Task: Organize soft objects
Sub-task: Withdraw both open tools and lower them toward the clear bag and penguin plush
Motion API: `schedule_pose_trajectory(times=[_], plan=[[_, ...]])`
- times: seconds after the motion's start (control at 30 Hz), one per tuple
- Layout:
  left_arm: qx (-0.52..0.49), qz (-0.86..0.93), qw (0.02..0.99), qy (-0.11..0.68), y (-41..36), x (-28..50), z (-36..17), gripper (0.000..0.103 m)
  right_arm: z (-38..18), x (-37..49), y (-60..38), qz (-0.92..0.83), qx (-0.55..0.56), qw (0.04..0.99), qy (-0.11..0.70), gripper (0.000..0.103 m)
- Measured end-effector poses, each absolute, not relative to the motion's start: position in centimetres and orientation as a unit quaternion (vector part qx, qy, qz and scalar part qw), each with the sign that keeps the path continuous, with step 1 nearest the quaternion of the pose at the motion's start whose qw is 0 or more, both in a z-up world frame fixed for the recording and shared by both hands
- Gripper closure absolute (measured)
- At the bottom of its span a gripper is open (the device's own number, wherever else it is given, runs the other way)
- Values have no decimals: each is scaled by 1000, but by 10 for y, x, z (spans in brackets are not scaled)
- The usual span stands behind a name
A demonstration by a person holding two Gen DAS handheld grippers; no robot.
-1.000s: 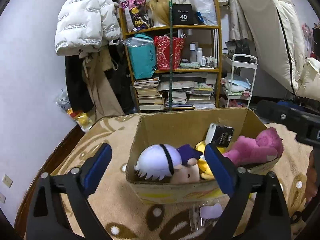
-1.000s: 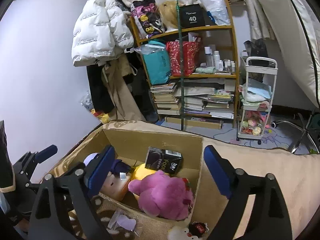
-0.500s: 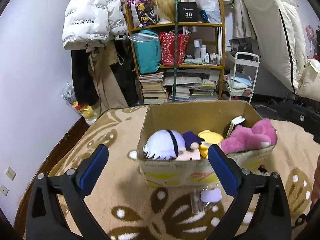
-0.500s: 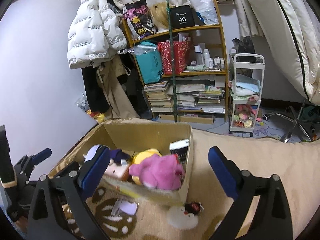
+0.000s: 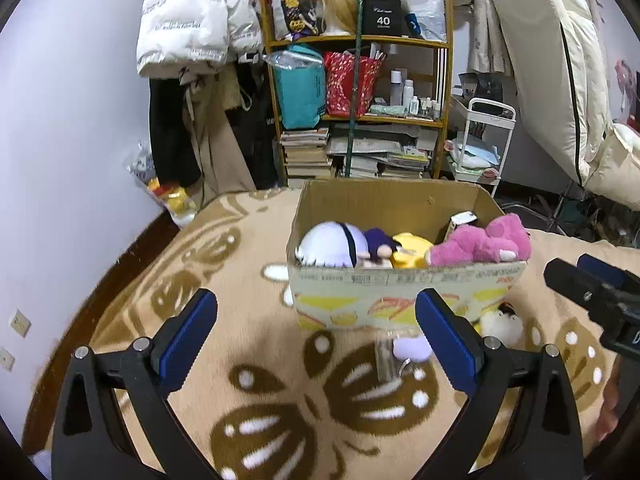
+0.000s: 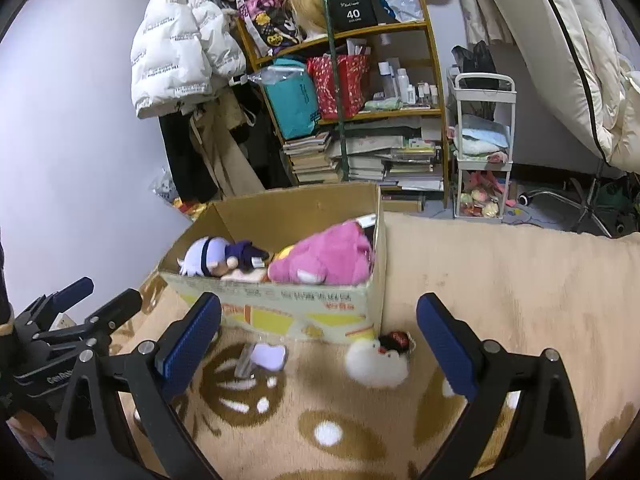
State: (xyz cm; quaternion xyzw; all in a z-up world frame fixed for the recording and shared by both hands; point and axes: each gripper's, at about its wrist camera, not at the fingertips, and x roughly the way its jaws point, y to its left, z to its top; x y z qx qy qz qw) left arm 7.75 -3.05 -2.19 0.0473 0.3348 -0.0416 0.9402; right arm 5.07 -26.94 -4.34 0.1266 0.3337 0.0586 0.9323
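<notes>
While both fingers (image 5: 316, 334) (image 6: 318, 334) gape empty, fuzzy pink plush (image 6: 324, 258) fills rectangular cardboard box (image 6: 280, 312) on shaggy blanket (image 6: 500, 280).

Half-seen toys at the cardboard box

Inside the cardboard box (image 5: 404, 300), the yellow plush (image 5: 412, 254) is mostly buried under the pink plush (image 5: 480, 242); a dark packet (image 5: 462, 220) behind it barely peeks out; the white plush (image 6: 378, 362) by the box's near corner is blurred.
</notes>
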Motion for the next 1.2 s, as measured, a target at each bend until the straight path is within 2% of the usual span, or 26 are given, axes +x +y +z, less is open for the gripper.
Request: schedule_pose_trajectory(times=[0.63, 1.2], plan=[[46, -51, 927, 368, -38, 77, -45, 5, -59, 52, -270, 44, 126, 926, 352, 1], [33, -84, 910, 405, -58, 105, -83, 5, -97, 80, -288, 16, 150, 907, 392, 1]])
